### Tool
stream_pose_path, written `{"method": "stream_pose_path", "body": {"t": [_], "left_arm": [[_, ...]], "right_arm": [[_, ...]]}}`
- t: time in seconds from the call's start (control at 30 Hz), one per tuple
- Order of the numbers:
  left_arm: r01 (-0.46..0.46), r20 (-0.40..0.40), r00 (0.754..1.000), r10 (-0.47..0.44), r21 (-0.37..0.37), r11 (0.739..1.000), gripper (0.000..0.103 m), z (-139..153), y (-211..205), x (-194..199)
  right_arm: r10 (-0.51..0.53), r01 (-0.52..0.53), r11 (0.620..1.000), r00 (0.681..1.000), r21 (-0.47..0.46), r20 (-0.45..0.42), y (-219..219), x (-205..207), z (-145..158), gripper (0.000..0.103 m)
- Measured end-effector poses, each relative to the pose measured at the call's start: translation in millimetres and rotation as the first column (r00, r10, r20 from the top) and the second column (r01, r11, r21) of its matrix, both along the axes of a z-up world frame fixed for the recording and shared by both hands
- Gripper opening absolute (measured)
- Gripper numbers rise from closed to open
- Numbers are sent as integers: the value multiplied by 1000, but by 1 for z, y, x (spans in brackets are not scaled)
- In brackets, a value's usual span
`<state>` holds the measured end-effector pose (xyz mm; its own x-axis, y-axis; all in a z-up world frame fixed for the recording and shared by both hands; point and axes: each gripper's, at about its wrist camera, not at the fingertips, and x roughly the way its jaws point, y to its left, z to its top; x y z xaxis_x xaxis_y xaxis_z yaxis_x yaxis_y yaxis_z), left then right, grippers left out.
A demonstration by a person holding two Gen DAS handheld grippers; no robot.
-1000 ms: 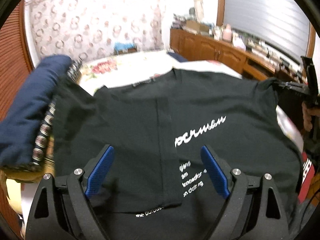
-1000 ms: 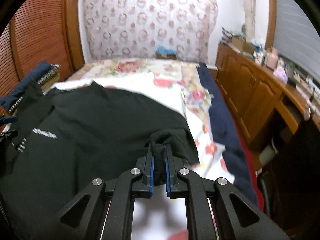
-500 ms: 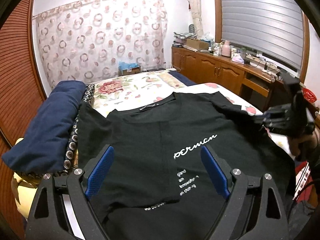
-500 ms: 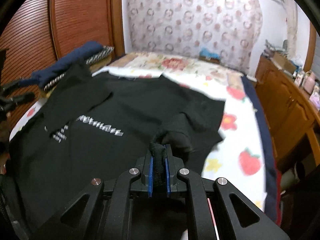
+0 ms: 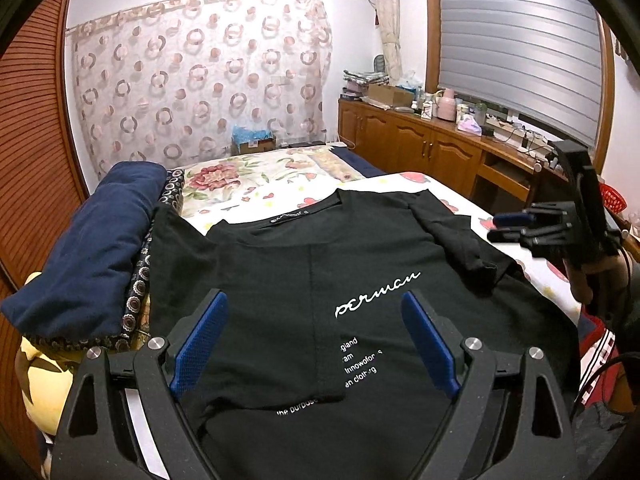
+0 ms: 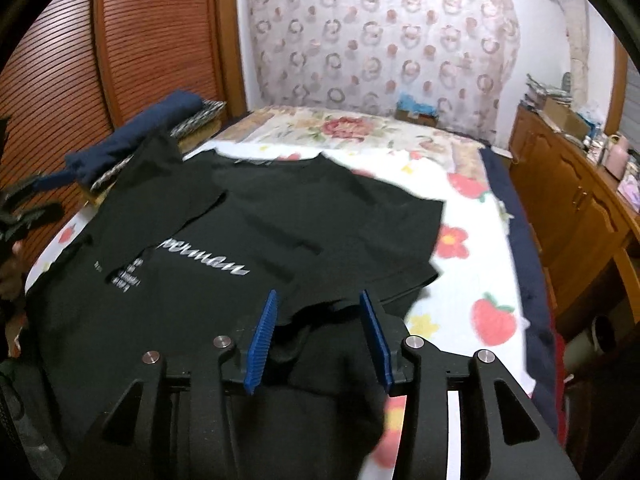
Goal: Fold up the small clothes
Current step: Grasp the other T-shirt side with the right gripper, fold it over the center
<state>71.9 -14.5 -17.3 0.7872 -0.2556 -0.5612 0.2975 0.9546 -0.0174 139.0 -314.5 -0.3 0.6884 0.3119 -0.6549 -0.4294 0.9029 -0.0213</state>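
**Both grippers spread over the shirt**

The black T-shirt lies flat on the bed, one side folded across its white lettering. My left gripper hangs above it, wide apart — my right gripper gapes too, cloth lying loose between its blue pads.

The T-shirt lies flat on the bed, collar toward the curtain. Its 2 sides are folded inward over the front. A folded quilt lies on the bed just left of the T-shirt, under 1 sleeve. A cabinet stands right of the bed.
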Motion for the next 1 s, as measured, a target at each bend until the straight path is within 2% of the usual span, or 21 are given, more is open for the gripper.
{"method": "stream_pose_path", "body": {"t": [0.07,0.2,0.37,0.4,0.47,0.53,0.63,0.7,1.0], "left_arm": [[-2,-1,1000,2,-1,1000,89,0,0,0],[-9,-6,1000,9,-6,1000,89,-3,1,0],[-20,-20,1000,20,-4,1000,89,-7,5,2],[-24,-21,999,24,-6,1000,89,-8,6,2],[-29,-24,999,29,-12,1000,89,-8,8,1],[-33,-25,999,33,-12,999,89,-9,9,1],[-39,-28,999,39,-11,999,89,-10,10,2],[-43,-27,999,43,-14,999,89,-11,11,1],[-75,-19,997,74,-39,996,89,-10,23,0]], "right_arm": [[-35,35,999,999,-23,7,-5,11,-4,45],[-119,118,993,991,-26,-57,-18,49,-24,45],[-132,135,991,983,13,-125,-21,75,-38,44],[-128,132,991,983,18,-134,-20,77,-39,38],[-132,135,991,982,19,-133,-16,78,-39,34],[-122,125,992,984,17,-127,-13,75,-36,17],[-117,119,993,988,10,-103,-11,74,-30,7],[-92,96,995,991,35,-98,-9,75,-28,4],[1,1,999,999,54,-47,22,72,-5,2]]}}
